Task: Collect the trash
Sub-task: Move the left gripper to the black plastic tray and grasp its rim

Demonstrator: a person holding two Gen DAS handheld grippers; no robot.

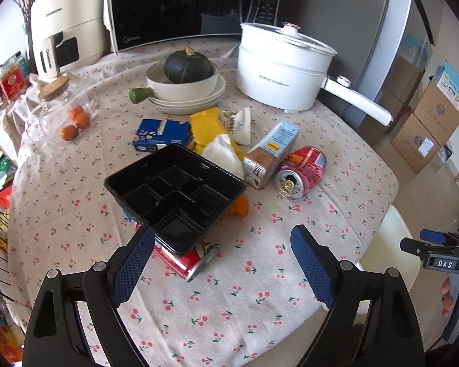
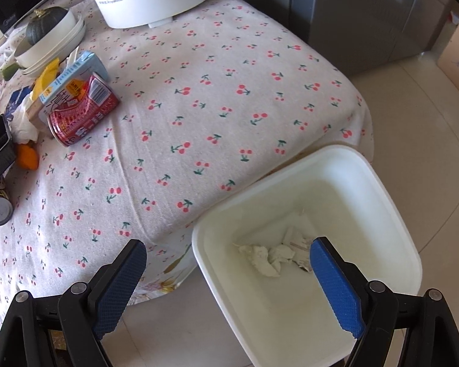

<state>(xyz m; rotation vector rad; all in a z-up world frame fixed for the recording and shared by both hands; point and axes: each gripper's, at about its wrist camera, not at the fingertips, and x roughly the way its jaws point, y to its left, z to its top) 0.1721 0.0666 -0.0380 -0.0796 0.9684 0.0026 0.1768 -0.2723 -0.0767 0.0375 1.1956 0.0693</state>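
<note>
Trash lies in a heap on the cherry-print tablecloth point(image 1: 260, 275). A black plastic tray point(image 1: 174, 195) rests tilted on a red can point(image 1: 186, 260). Behind it are a blue box point(image 1: 160, 136), a yellow wrapper point(image 1: 206, 125), a white crumpled bag point(image 1: 223, 153), a milk carton point(image 1: 272, 153) and a dented red can point(image 1: 303, 171). My left gripper point(image 1: 223, 235) is open and empty, just in front of the tray. My right gripper point(image 2: 228, 244) is open and empty above a white bin point(image 2: 367, 177), which holds crumpled white paper point(image 2: 269, 257).
At the back stand a microwave point(image 1: 183, 6), a cream appliance point(image 1: 67, 27), a white electric pot point(image 1: 278, 67) and a squash in stacked bowls point(image 1: 186, 88). A glass jar with oranges point(image 1: 61, 113) lies at the left. Cardboard boxes point(image 1: 425, 128) sit on the floor.
</note>
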